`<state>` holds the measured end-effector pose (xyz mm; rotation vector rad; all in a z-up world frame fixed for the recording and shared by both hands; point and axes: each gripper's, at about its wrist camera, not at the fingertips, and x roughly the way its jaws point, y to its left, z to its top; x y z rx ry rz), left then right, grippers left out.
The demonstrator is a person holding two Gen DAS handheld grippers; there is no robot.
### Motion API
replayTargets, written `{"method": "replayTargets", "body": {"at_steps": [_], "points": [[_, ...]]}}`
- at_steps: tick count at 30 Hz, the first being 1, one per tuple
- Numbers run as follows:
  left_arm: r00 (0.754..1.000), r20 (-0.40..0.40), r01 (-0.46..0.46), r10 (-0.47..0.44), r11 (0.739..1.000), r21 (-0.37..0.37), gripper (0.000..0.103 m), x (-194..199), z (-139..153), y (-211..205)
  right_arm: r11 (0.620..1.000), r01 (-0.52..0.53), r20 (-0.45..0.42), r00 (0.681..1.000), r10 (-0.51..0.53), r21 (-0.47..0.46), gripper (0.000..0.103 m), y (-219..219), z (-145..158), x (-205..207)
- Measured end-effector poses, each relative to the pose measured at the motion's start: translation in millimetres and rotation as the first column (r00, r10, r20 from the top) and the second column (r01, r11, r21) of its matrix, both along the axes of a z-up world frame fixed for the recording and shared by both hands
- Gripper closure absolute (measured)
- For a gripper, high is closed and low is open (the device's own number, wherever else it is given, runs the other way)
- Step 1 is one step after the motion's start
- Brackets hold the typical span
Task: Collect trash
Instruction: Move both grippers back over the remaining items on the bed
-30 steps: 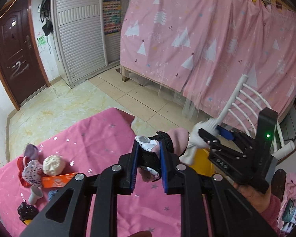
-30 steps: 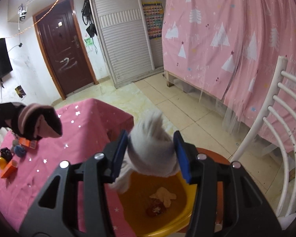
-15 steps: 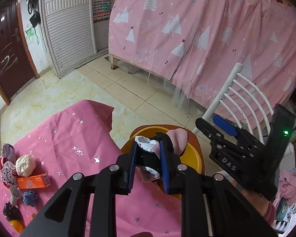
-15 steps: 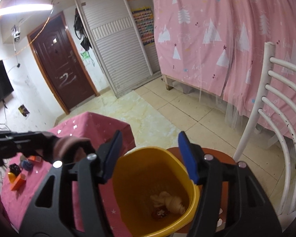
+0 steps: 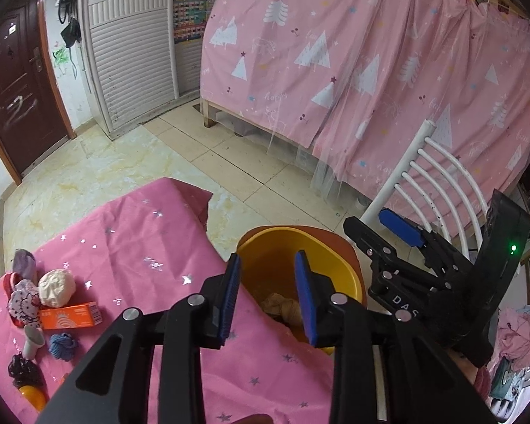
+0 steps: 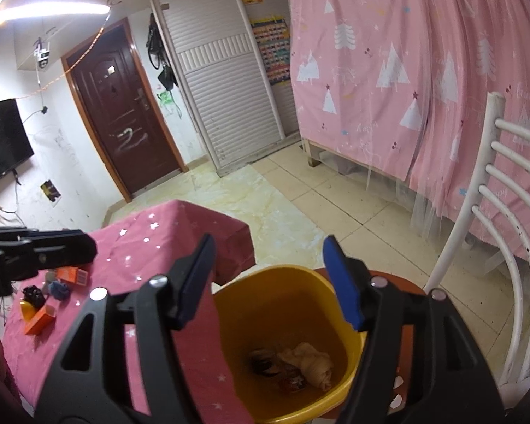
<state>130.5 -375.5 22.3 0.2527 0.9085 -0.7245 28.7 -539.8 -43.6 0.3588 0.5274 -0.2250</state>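
A yellow bin (image 5: 265, 247) stands beside the pink-clothed table, on a brown stool. My left gripper (image 5: 267, 261) hangs over its rim with the jaws opening and nothing between the blue pads. My right gripper (image 6: 269, 243) is over the same bin (image 6: 282, 275), jaws opening wider and bare; it also shows in the left wrist view (image 5: 371, 224). Crumpled beige paper (image 6: 307, 357) and a dark scrap (image 6: 263, 360) lie at the bin's bottom. More trash sits on the table's far left: an orange box (image 5: 70, 314), a cream ball (image 5: 56, 288) and a blue yarn wad (image 5: 62, 344).
The pink cloth (image 5: 141, 247) covers the table left of the bin. A white slatted chair (image 6: 505, 212) stands close on the right. Pink curtains hang behind it. Tiled floor lies beyond, with a dark door and a shuttered cupboard at the back.
The left gripper let go of the pink, black and white wad, and its jaws now stand apart. The right gripper dropped its white wad earlier and has opened further, rising slightly.
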Motion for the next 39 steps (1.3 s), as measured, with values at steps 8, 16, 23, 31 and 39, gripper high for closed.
{"method": "replayTargets", "body": {"at_steps": [8, 16, 23, 31, 39], "points": [[0.998, 0.032, -0.06, 0.061, 0.997, -0.039, 0.072, 3.0, 19.1, 46.0, 0.995, -0.085, -0.009, 0.996, 0.085, -0.043, 0.035, 40.1, 14.0, 18.7], [0.985, 0.059, -0.161, 0.164, 0.985, -0.062, 0.058, 17.8, 29.4, 109.4, 0.974, -0.21, -0.028, 0.978, 0.208, -0.081, 0.03, 99.3, 24.7, 50.8], [0.964, 0.08, -0.253, 0.253, 0.967, -0.013, 0.057, 38.2, 25.6, 170.6, 0.948, -0.297, -0.039, 0.955, 0.294, -0.119, 0.023, 148.7, 34.6, 74.5], [0.944, 0.08, -0.321, 0.321, 0.947, -0.01, 0.057, 54.1, 21.8, 223.6, 0.924, -0.351, -0.063, 0.936, 0.346, -0.148, 0.023, 188.6, 40.7, 89.4], [0.925, 0.052, -0.376, 0.376, 0.927, -0.004, 0.056, 69.4, 9.5, 270.3, 0.904, -0.402, -0.097, 0.915, 0.391, -0.147, 0.023, 216.3, 39.1, 110.0]]}}
